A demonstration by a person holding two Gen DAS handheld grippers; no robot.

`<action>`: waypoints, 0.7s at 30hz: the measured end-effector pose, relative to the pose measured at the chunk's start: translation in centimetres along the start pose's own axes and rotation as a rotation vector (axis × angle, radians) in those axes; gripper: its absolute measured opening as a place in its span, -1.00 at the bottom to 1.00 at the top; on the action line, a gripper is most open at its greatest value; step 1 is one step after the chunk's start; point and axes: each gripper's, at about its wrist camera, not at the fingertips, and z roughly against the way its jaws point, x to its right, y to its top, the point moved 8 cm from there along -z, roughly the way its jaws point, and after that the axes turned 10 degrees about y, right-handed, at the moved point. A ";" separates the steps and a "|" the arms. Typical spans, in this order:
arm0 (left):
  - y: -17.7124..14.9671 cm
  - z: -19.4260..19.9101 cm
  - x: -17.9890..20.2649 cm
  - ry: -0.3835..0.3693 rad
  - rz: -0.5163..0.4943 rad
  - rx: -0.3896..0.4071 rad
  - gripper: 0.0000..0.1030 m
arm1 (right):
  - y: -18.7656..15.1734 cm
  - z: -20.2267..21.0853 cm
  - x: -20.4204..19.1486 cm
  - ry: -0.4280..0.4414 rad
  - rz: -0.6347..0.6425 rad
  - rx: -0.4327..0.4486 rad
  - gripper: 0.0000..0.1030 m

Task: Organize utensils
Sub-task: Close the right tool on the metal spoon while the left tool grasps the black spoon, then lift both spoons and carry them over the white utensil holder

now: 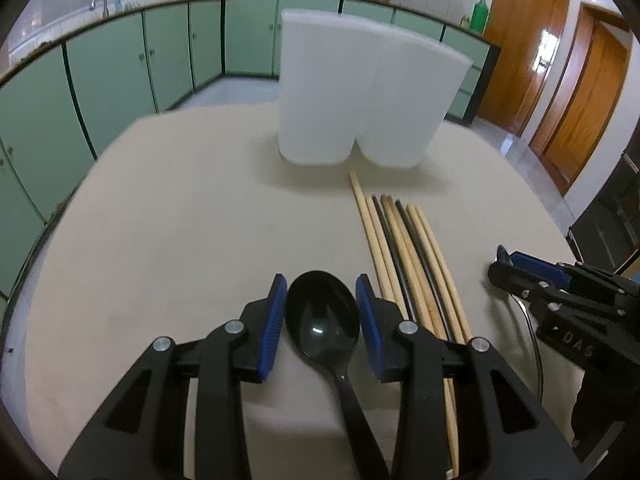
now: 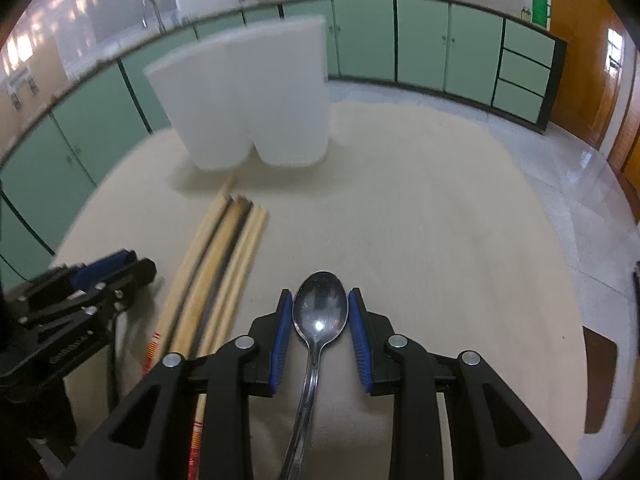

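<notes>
Starting on the left: the left gripper (image 1: 321, 322) has its fingers spread on either side of the bowl of a black spoon (image 1: 322, 316) that lies flat on the beige table (image 1: 160, 220). The pads look just beside the bowl's edges, but I honestly can't tell if they're touching it yet. If this is the grab, I'd close slowly and keep the pads level with the tabletop, since a rounded bowl will probably squirt out forward if squeezed off-centre. Gripping nearer the neck might hold better.

In the middle sits a bundle of chopsticks (image 1: 404, 256), mostly wooden with a couple of dark ones, tips pointing toward two white containers (image 1: 360, 92) standing side by side at the far end of the table.

Over on the right, the right gripper (image 2: 320, 322) does the same thing around a metal spoon (image 2: 319, 314): fingers apart, pads flanking the bowl, contact unclear. Same advice, and metal is likely slipperier.

Hard to see: both spoon handles run under the grippers out of view, the containers' insides aren't visible at all, and the right view is pretty blurry.
</notes>
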 end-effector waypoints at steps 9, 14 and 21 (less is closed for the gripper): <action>2.4 4.6 -0.6 0.000 0.012 0.233 -0.34 | 1.9 3.7 -1.4 0.094 0.046 0.187 -0.46; 4.0 6.4 -0.1 0.006 -0.004 0.301 -0.34 | 3.4 5.0 -1.9 0.130 0.058 0.246 -0.46; 9.2 8.9 -0.2 -0.023 0.027 0.414 -0.34 | 7.6 8.1 -2.5 0.173 0.086 0.352 -0.46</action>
